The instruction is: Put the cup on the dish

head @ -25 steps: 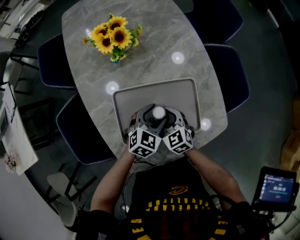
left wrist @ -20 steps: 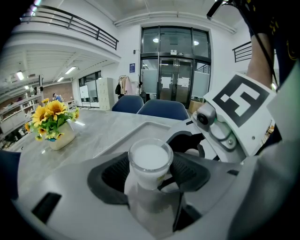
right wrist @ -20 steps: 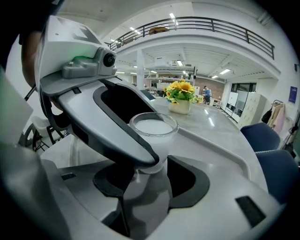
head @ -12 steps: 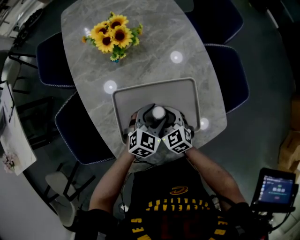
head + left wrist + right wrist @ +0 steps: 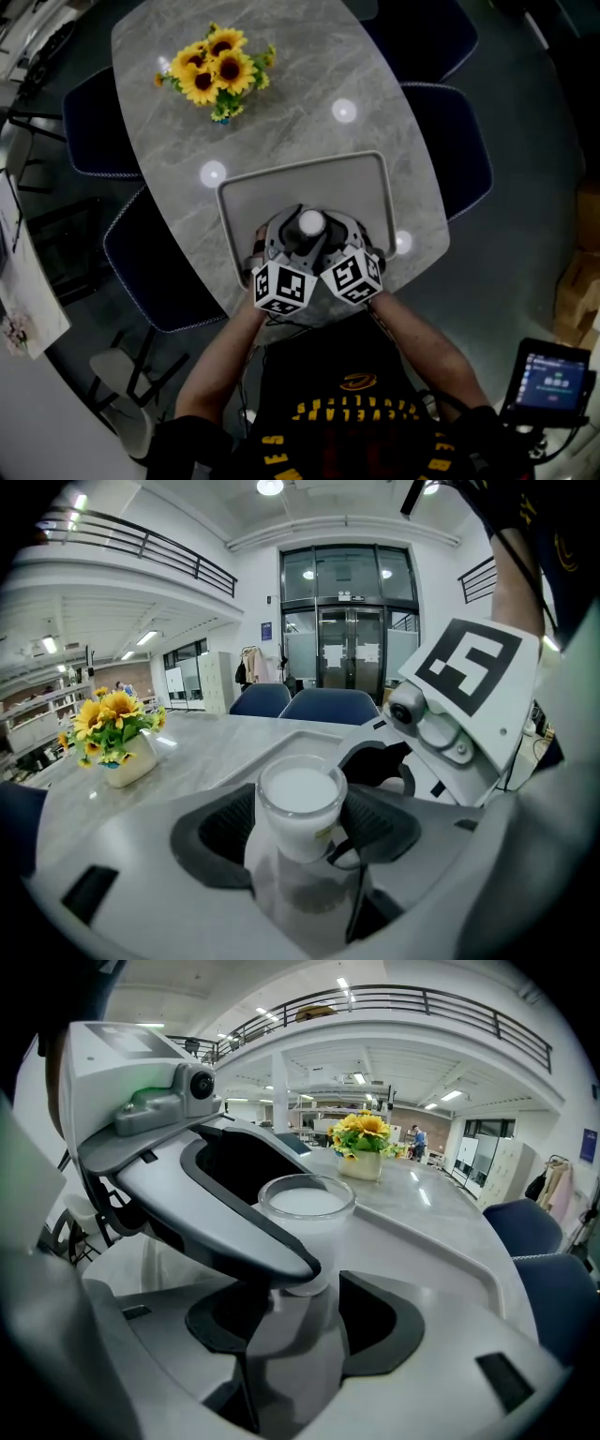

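The person is holding both grippers close together over the near part of the grey tray point(image 5: 366, 187), which is lying on the marble table point(image 5: 281, 103). The L gripper point(image 5: 298, 832) is clamping the cup point(image 5: 300, 803), a clear glass w/ white contents: its dark pads point(image 5: 220, 832) are pressing the cup's sides, jaws standing wide round it. The R gripper point(image 5: 305, 1321) is sitting just beside it w/ jaws apart; its pads point(image 5: 380, 1326) aren't pressing anything, the cup is standing just ahead of them, and one L jaw is crossing in front of the cup in the R gripper view. Whether the cup's base is resting on the tray or hanging just above it can't be told, since the grippers are covering it. The sunflowers point(image 5: 211, 70) in their small vase are standing well apart from the tray, at the table's far end. Vs. a sec ago, very little is changing: the whole head view is sliding a bit up and left, so table, flowers and tray are all sitting slightly nearer that corner, while cup and grippers are keeping approx. the same spot over the tray, w/ the L grip looking unchanged.
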`<state>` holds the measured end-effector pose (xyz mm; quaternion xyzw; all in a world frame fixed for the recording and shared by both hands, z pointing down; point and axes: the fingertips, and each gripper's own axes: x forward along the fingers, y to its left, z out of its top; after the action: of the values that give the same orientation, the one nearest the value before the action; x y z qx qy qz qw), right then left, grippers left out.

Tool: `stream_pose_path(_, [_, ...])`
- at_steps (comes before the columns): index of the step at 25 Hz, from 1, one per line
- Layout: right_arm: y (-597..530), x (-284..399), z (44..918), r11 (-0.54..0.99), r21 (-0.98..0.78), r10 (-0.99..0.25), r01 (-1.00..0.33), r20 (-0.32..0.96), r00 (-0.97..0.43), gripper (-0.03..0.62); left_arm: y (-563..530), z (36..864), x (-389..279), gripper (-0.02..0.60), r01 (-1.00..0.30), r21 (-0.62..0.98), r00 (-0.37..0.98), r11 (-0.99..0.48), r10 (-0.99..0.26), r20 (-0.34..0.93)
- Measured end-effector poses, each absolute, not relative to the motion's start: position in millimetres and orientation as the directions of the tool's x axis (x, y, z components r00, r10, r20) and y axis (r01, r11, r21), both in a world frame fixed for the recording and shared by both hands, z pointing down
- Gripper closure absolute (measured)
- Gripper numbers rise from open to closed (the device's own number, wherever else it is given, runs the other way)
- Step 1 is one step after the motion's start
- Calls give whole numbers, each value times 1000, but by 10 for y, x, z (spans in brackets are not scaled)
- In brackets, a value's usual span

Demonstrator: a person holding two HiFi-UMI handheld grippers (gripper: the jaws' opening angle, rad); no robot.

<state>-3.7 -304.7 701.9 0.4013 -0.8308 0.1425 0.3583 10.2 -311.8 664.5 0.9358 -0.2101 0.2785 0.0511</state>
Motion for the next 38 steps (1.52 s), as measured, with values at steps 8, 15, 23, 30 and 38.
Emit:
stream_pose_path(8, [-2994,58,7056,619,47,-565,-784,721,-402,367,-3119,6773,37,265,-467,101,764,-878,-343,546])
stream_pose_path(15, [-2912,154,7084,577,-17,-571,-816,707,-418,367,-3086,6874,-114,265,-520,277,761,-808,-292,579])
stream_pose_path(23, [-2935,177,6854,539,-107,-618,-835,624,-479,368,-3010,6636,-294,267,-575,277,746,-770,-354,564])
stream_pose_path(30, [-2437,154,6061,490,-253,-688,-834,476,-548,588,-2546,5949,-474,581,-652,335,739,-681,-469,484])
stream_pose_path(38, [-2061,120,5383,478,-226,-759,-848,379,-529,588,-2072,5293,-368,581,-650,267,747,-711,-535,394])
